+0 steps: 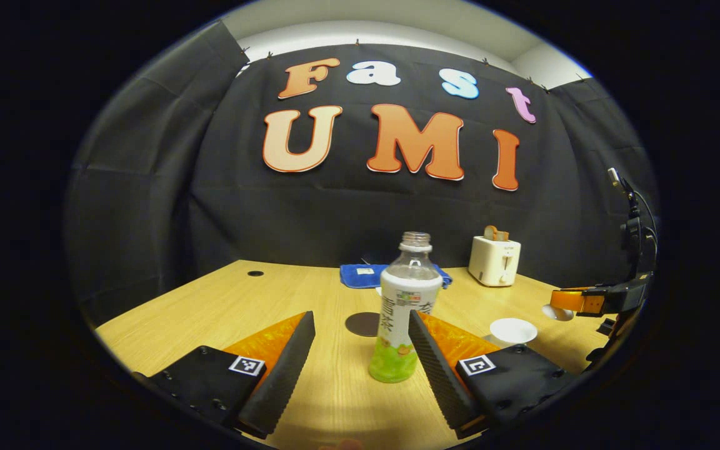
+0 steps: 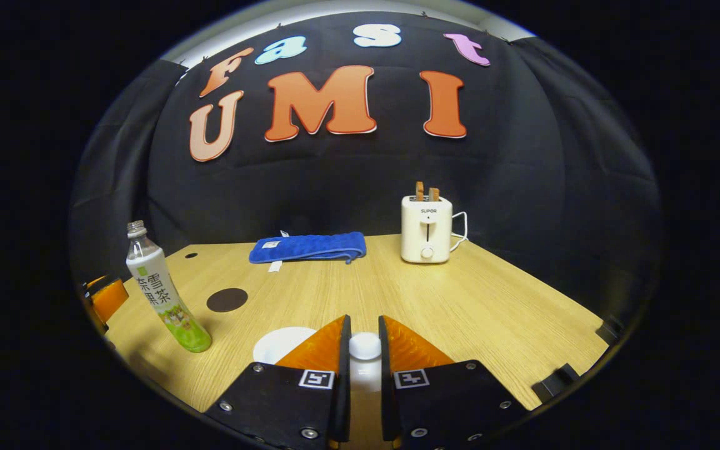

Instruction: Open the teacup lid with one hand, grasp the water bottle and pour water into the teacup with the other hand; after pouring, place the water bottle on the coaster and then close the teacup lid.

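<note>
An uncapped water bottle [image 1: 405, 312] with a green base stands upright on the table. It is just ahead of my open left gripper [image 1: 360, 317], close to its right finger [image 1: 438, 369] and not touching either finger. A dark round coaster [image 1: 363, 324] lies behind the bottle. The open white teacup [image 1: 513, 331] sits to the right. My right gripper [image 2: 364, 331] is shut on the white teacup lid [image 2: 365, 345] by its knob, held beside the teacup [image 2: 282, 344]. The right gripper view shows the bottle [image 2: 163, 294] and coaster [image 2: 227, 300] at left.
A folded blue towel [image 2: 308, 247] lies at the back of the wooden table [image 2: 491, 312]. A white toaster [image 2: 426, 228] holding bread stands to the towel's right. A small dark hole [image 1: 255, 273] marks the far left of the tabletop.
</note>
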Demonstrator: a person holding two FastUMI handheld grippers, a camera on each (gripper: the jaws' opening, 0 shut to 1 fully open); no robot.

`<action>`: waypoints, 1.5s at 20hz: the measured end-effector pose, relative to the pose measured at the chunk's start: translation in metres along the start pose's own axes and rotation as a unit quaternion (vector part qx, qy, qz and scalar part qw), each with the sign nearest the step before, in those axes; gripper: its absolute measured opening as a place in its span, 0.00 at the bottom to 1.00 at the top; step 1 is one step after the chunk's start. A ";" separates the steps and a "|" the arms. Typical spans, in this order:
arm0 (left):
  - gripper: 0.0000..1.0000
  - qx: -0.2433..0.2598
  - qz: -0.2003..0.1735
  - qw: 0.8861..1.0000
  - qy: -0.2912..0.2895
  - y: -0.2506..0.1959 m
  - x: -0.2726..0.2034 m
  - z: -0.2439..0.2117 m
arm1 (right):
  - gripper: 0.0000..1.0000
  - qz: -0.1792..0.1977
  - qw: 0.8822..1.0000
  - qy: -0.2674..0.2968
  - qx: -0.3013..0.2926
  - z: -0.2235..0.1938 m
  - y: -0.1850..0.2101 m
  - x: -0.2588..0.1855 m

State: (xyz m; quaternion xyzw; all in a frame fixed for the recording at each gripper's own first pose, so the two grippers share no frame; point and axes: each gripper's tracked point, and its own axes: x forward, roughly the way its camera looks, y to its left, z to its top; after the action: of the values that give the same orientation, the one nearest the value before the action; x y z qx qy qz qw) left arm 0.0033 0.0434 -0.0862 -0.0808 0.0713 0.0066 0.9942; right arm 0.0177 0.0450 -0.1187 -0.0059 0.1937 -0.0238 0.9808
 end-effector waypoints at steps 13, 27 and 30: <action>0.98 0.041 -0.012 0.998 0.046 -0.031 0.058 -0.040 | 0.20 -0.049 0.998 0.031 0.039 -0.027 -0.059 -0.009; 0.63 0.123 -0.053 0.985 0.105 -0.032 0.068 -0.046 | 0.20 -0.058 0.997 0.035 0.049 -0.027 -0.069 -0.015; 0.62 0.204 -0.066 0.971 0.106 -0.037 0.066 -0.031 | 0.20 -0.057 0.996 0.036 0.051 -0.027 -0.069 -0.017</action>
State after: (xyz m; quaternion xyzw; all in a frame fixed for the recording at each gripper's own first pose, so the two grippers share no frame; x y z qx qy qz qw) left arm 0.0650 0.0017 -0.1202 0.1187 0.1706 -0.0824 0.9747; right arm -0.0111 -0.0226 -0.1355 0.0337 0.2263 -0.0901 0.9693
